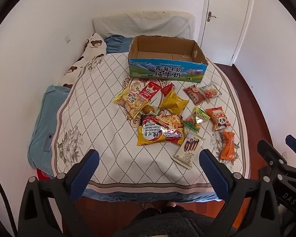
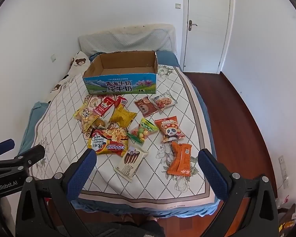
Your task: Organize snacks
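Both tongs gaped, nothing held: left gripper, right gripper | milk carton box stood empty | nearest Franzzi packet looked best taken first, pinched across its narrow width

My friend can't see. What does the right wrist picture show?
Snack packets lie scattered on a bed, in front of an empty cardboard box. The open right gripper hovers over the bed's near end, holding nothing.
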Tool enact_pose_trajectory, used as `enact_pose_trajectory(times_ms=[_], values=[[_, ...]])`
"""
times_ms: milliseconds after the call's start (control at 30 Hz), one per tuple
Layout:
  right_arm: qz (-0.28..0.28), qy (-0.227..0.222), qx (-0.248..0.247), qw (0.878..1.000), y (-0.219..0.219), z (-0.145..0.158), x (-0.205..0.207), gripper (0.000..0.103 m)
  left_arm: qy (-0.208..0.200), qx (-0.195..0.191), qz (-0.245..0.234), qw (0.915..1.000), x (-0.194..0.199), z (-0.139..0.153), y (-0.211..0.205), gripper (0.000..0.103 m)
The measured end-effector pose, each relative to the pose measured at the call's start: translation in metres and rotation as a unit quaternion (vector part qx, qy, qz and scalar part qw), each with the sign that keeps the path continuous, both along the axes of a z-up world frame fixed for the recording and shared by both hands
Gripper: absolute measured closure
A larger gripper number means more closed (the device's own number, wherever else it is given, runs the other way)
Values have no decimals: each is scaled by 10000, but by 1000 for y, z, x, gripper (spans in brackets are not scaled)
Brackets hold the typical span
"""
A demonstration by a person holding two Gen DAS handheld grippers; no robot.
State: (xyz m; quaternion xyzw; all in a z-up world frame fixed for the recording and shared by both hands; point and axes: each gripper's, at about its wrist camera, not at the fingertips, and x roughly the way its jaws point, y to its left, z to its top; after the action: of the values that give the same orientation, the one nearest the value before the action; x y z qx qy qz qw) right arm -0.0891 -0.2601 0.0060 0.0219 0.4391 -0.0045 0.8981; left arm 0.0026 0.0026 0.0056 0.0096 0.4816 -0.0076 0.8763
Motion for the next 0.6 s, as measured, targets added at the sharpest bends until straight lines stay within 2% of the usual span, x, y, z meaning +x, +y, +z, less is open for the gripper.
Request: enact_pose_trajectory(times_ms=[600], values=[[86, -12, -39, 10000, 3, -1, 4, 0, -41, 31, -17, 10000, 5, 1, 5, 0]])
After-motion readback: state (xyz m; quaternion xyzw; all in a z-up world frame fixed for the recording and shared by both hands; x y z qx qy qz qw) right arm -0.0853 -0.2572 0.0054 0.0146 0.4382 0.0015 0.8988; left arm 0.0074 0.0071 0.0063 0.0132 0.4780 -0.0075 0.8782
